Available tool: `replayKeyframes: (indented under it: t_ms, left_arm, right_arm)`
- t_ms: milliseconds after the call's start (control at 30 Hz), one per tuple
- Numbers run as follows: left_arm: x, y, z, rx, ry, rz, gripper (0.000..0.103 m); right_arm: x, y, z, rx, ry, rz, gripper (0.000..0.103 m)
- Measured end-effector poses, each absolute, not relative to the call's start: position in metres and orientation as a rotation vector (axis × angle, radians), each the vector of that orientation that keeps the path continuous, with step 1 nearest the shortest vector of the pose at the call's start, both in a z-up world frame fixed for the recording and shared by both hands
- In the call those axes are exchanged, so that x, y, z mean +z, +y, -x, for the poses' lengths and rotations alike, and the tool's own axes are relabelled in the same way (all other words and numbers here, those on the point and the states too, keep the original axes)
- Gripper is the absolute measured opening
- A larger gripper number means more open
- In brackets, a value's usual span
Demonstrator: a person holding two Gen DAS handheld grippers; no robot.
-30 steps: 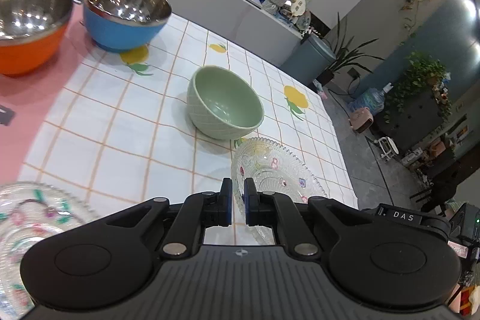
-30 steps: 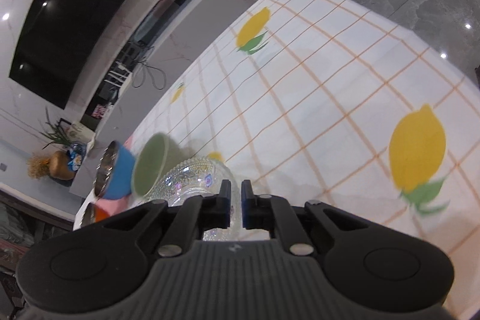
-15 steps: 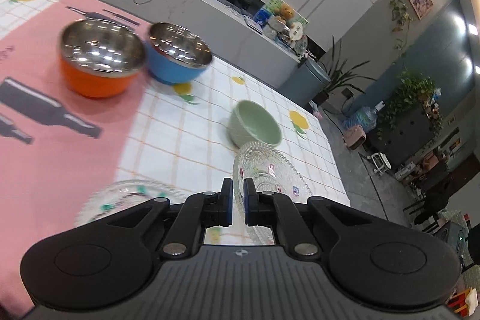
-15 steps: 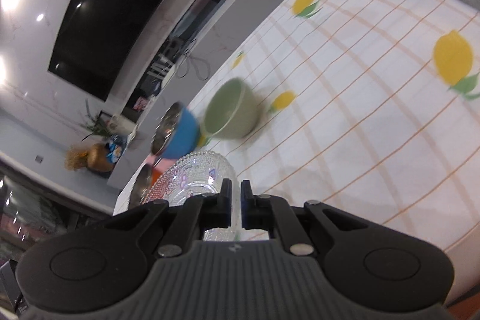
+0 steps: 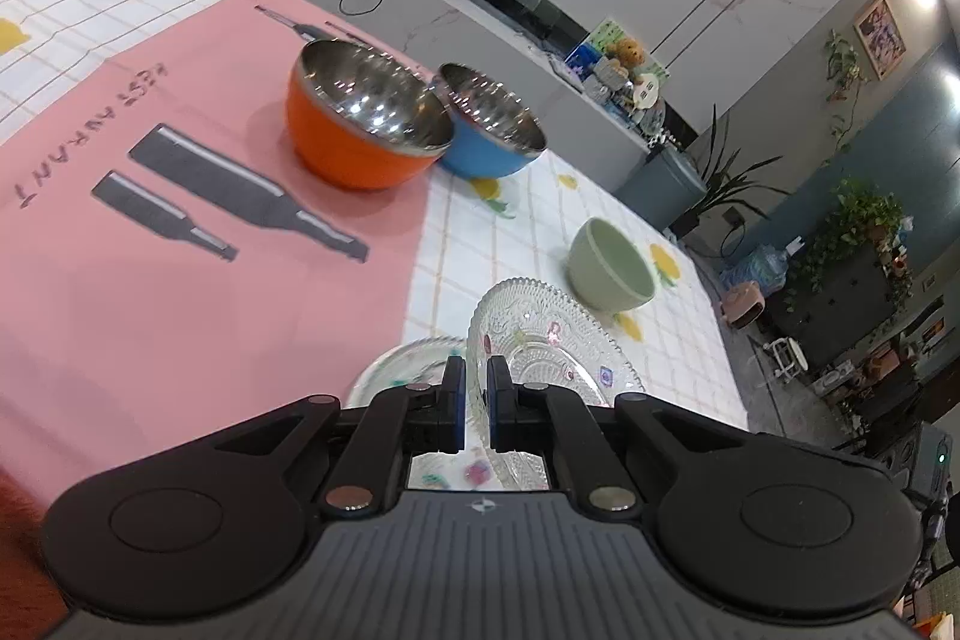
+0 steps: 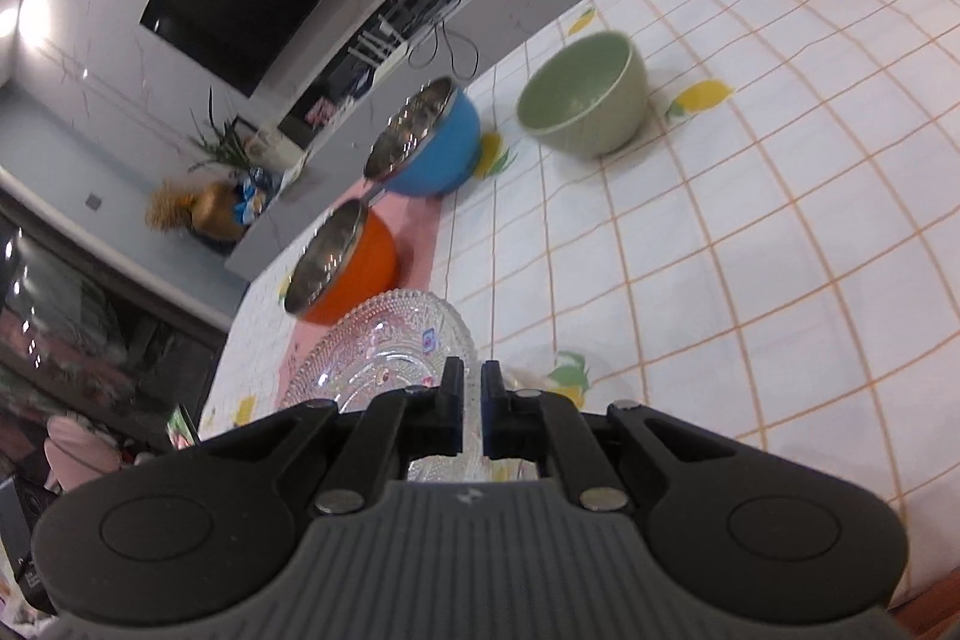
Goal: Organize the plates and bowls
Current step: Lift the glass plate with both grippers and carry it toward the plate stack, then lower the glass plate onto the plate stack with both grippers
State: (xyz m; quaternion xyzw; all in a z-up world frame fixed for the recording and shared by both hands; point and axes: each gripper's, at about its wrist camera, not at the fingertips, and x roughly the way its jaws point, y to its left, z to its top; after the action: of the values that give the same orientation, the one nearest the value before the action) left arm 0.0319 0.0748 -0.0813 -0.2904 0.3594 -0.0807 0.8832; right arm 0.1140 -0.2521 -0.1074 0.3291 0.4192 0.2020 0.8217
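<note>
Glass, cut and flower-printed, each of 2 plates is pinched at its rim: the left gripper has its fingers clamped on one glass plate, raised above the counter, and the right gripper is clamped on the other glass plate. Beyond them, on the pink mat, the orange bowl touches the blue bowl; the green bowl stands apart on the lemon-print cloth.

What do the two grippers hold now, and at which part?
Both hold one glass plate by its rim: the left gripper and the right gripper have their jaws shut on opposite edges.
</note>
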Motion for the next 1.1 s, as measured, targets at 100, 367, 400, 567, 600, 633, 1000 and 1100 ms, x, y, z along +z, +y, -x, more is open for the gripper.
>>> replayKeyframes:
  t_ms: [100,367,400,567,600,633,1000,1100]
  left_arm:
    - [-0.092,0.082,-0.029,-0.166,0.770,0.611,0.006]
    - [-0.103,0.087,-0.027,-0.148,0.790,0.592,0.006]
    - [-0.104,0.087,-0.027,-0.146,0.794,0.586,0.006]
    - [-0.107,0.086,-0.027,-0.136,0.808,0.565,0.007]
    - [-0.108,0.086,-0.027,-0.137,0.810,0.562,0.007]
    - [-0.110,0.085,-0.027,-0.138,0.814,0.559,0.007]
    - [-0.114,0.080,-0.027,-0.135,0.815,0.511,0.008]
    - [-0.113,0.078,-0.026,-0.134,0.811,0.491,0.008]
  right_arm:
    - [-0.110,-0.244,-0.113,0.432,0.907,-0.653,0.003]
    - [-0.118,-0.229,-0.114,0.432,0.951,-0.567,0.004]
    - [-0.119,-0.228,-0.114,0.433,0.954,-0.561,0.004]
    - [-0.121,-0.225,-0.114,0.431,0.966,-0.534,0.004]
    - [-0.121,-0.224,-0.114,0.430,0.966,-0.525,0.004]
    - [-0.121,-0.223,-0.114,0.428,0.966,-0.520,0.004]
    - [-0.120,-0.218,-0.116,0.420,0.955,-0.457,0.004]
    - [-0.120,-0.219,-0.117,0.420,0.954,-0.457,0.004]
